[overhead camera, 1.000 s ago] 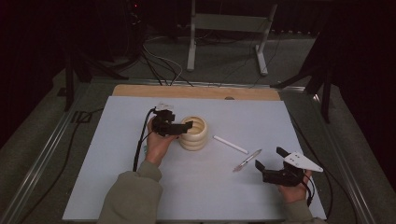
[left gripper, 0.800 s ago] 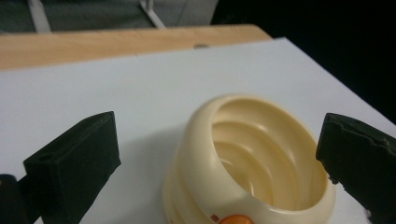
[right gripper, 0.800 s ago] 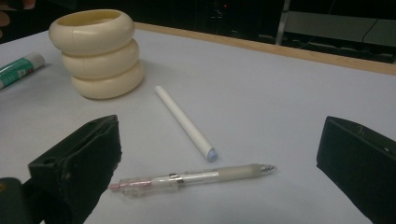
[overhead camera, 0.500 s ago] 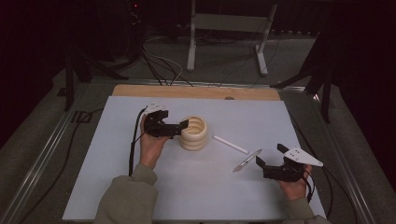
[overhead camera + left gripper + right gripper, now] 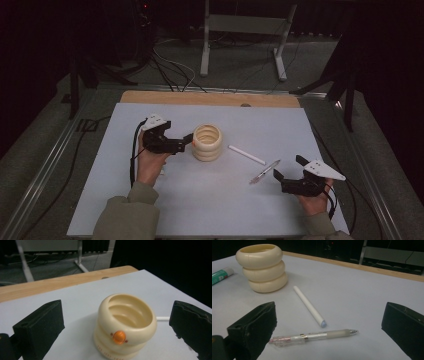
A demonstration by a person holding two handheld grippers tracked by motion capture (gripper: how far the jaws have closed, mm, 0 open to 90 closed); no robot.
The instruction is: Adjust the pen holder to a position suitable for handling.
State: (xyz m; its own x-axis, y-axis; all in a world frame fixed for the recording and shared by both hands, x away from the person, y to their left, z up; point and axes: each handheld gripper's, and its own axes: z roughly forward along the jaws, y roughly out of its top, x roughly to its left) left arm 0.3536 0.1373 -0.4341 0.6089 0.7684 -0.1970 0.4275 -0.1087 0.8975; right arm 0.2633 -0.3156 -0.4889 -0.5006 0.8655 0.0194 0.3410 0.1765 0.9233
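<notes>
Right gripper sat released just short of the clear pen, which lay crosswise to its jaws. Left gripper, also released, was beside the cream holder, farther from the pen.

We see the green tube cut off by the right gripper view's left edge, its print too small to read, the cup losing its base at the left gripper view's bottom edge, the white stick hidden behind it but for 1 end

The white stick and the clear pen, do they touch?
Apart. The right gripper view shows bare table between the white stick tip and the clear pen.
</notes>
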